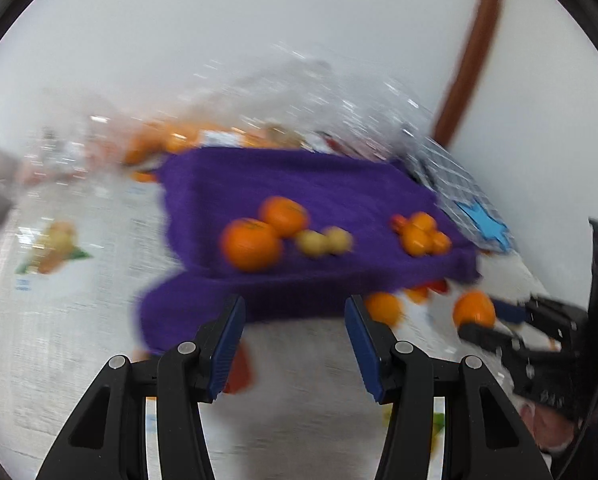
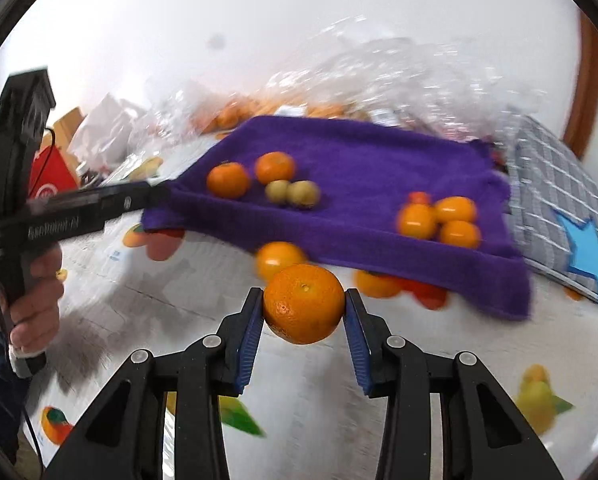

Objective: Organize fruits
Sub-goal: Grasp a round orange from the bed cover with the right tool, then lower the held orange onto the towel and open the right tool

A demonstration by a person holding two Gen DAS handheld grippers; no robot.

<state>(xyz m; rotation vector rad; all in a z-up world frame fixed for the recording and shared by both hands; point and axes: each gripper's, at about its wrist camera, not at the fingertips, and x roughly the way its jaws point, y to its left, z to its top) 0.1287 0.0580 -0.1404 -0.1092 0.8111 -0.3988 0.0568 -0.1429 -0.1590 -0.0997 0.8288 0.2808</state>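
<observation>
My right gripper (image 2: 303,296) is shut on a big orange (image 2: 303,304), its blue pads pressing both sides just above the table. A purple cloth (image 2: 359,160) lies beyond it. The cloth carries two oranges (image 2: 228,180), two small yellow-green fruits (image 2: 293,193) and a cluster of small oranges (image 2: 439,220). More oranges (image 2: 279,260) sit at the cloth's near edge. My left gripper (image 1: 295,320) is open, with only table between its pads. Its left finger overlaps the cloth's (image 1: 339,192) hanging corner. The held orange (image 1: 474,309) shows at the right of the blurred left wrist view.
Crumpled clear plastic bags (image 2: 379,68) with more oranges lie behind the cloth. A grey checked fabric with a blue star (image 2: 559,200) is on the right, a red box (image 2: 55,176) on the left. The white tablecloth (image 2: 179,300) has fruit prints. A hand (image 2: 35,312) grips the left tool.
</observation>
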